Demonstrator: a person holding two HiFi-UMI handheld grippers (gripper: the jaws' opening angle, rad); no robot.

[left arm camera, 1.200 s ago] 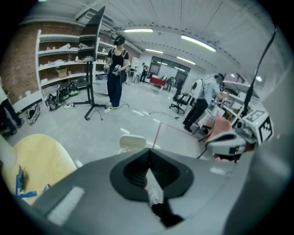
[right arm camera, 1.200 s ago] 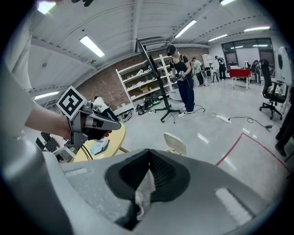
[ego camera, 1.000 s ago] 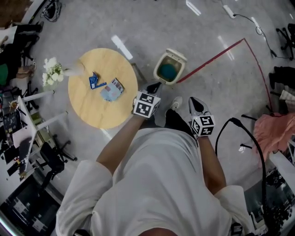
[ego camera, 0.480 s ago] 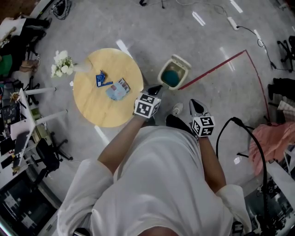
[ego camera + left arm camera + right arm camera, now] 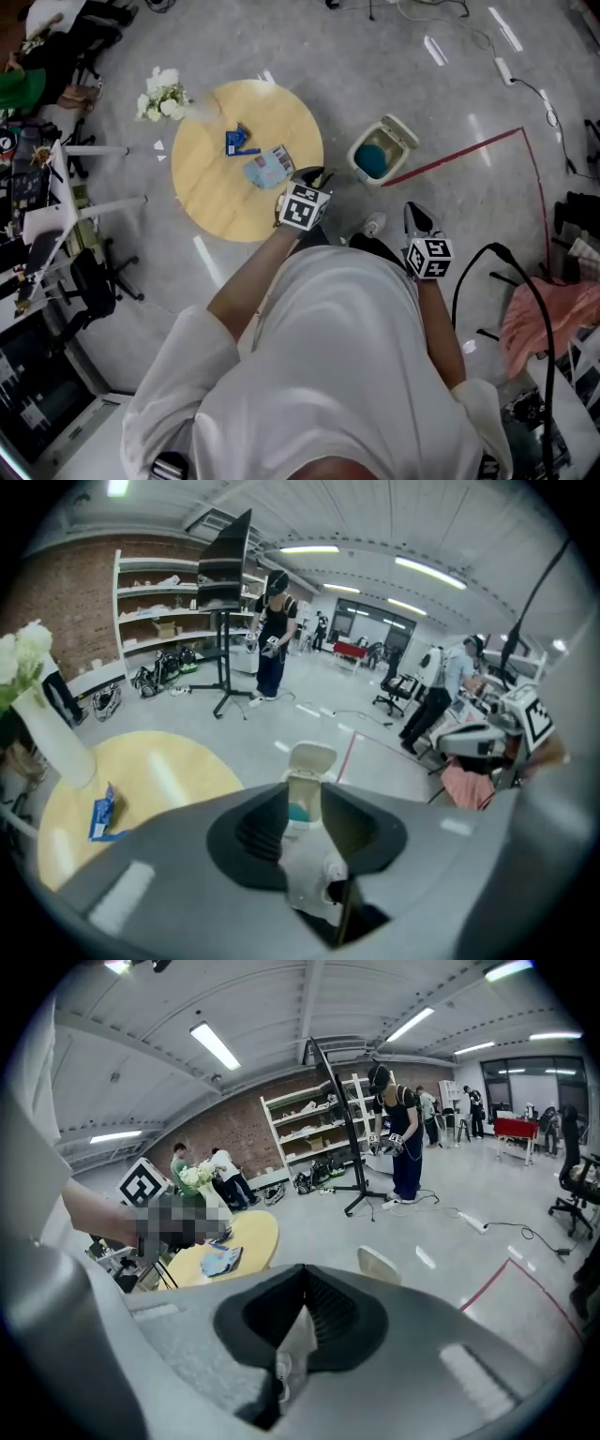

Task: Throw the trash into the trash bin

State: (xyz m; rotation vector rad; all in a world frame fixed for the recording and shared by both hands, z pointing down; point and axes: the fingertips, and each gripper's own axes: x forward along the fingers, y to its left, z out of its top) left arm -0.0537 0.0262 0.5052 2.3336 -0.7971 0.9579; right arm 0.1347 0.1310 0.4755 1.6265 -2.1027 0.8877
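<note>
Two pieces of trash lie on the round yellow table (image 5: 225, 202): a blue wrapper (image 5: 239, 141) and a pale blue packet (image 5: 268, 169). The white trash bin (image 5: 380, 155) stands on the floor to the table's right, its lid up and a teal liner inside. My left gripper (image 5: 314, 176) hangs at the table's right edge, near the packet. Its jaws have just been opening, with a narrow gap and nothing between them. In the left gripper view the bin (image 5: 310, 759) shows through that gap (image 5: 302, 794). My right gripper (image 5: 414, 212) is lower right over the floor, jaws closed and empty (image 5: 302, 1283).
A vase of white flowers (image 5: 169, 101) stands at the table's far left edge. A red tape line (image 5: 469, 155) runs across the floor beside the bin. Chairs and desks crowd the left side, and a black cable (image 5: 497, 272) loops at the right. People stand further back.
My left gripper has moved away from the bin to the table's right edge, close to the pale blue packet. The right gripper shifted only slightly.
</note>
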